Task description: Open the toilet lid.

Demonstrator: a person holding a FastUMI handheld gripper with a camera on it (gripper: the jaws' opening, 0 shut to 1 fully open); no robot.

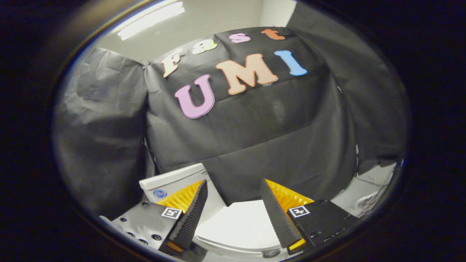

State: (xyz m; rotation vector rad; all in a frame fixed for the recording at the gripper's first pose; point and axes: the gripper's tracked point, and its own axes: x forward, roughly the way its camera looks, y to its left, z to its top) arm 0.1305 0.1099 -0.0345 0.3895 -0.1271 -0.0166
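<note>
Where fingers (233,203) gape: toilet lid (240,225).

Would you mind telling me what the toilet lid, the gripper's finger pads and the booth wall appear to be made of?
Toilet lid: smooth white, softly glossy, probably hard plastic; it lies closed below the open gripper.
Finger pads: dark with a fine ribbed texture, likely rubber, backed by orange ribbed plastic.
Booth wall: matte black cloth, creased and draped, possibly non-woven fabric.

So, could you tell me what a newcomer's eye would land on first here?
First, the gripper: its two orange-backed black fingers stand open with nothing between them. Just below and between them lies the white toilet lid, closed, with the white tank behind the one finger, against the black cloth wall.
</note>
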